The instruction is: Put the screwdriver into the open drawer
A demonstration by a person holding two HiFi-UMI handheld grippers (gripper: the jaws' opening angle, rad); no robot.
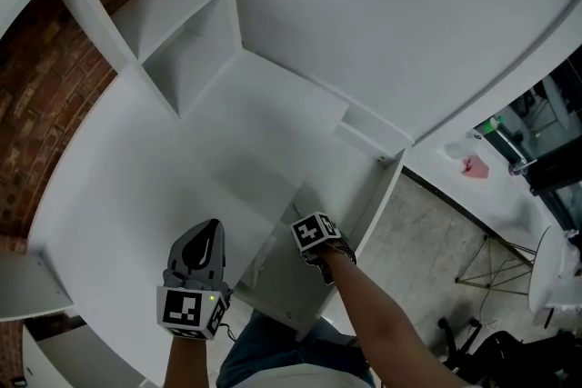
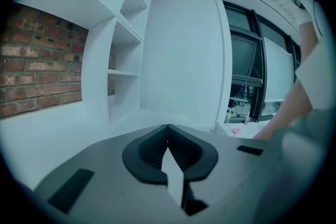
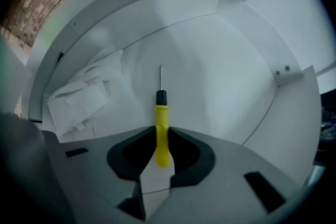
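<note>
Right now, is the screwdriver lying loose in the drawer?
No, the right claw grips the screwdriver by its yellow handle, pointing it down into the drawer.

Screwdriver (image 3: 161, 113): slim, with a yellow handle, a black collar and a thin metal shaft.
Grip: you have its handle clamped between the jaws of your right tool (image 3: 161, 132), with the butt end just behind the pads.
Pose: its shaft points straight away from the tool, tip down toward the drawer floor.
Drawer (image 3: 231, 76): white and pulled open, and you can see its floor and curved walls.
Position: you are holding the screwdriver over the drawer's middle; whether the tip touches cannot be told.
</note>
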